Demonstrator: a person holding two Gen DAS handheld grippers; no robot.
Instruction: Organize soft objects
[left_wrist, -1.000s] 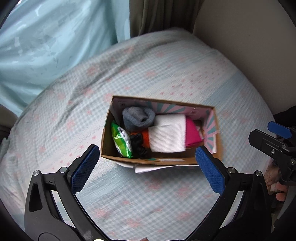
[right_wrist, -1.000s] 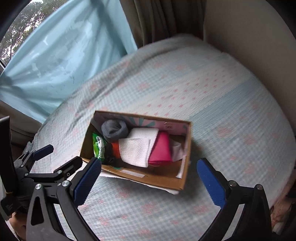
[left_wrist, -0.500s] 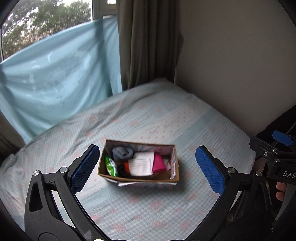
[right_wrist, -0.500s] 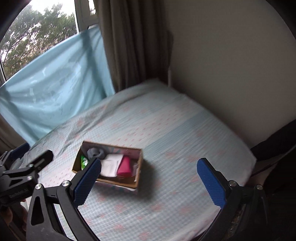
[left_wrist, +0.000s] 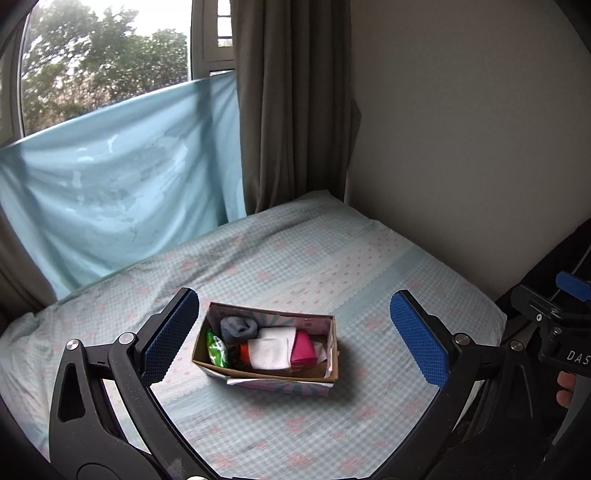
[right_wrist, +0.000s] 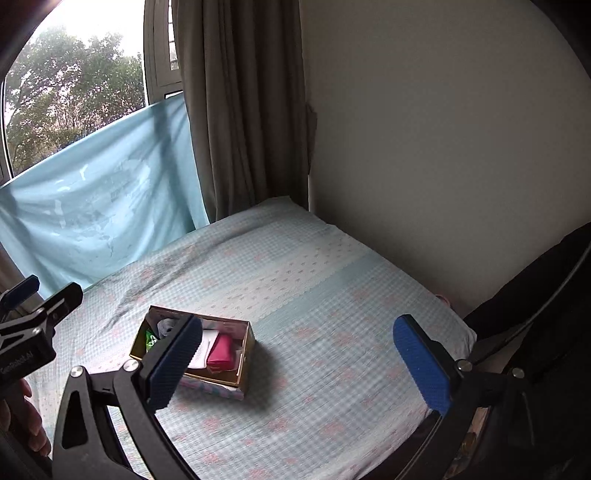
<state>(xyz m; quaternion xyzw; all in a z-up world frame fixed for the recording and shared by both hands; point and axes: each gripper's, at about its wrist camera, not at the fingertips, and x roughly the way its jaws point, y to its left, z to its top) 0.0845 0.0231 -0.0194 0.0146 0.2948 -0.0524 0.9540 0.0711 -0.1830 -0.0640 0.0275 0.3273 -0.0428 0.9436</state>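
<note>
Soft objects sat packed in the cardboard box (left_wrist: 264, 346) on the bed (left_wrist: 332, 258), ahead of and below both grippers. Left gripper (left_wrist: 295, 336) and right gripper (right_wrist: 299, 363) hung spread wide, holding nothing. Sorting looked finished; the next move seemingly called for no grasp.

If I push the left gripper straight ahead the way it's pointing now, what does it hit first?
Most likely the cardboard box on the bed: it sits between the open left gripper fingers with nothing in front of it. Depth is hard to judge through the fisheye.
</note>
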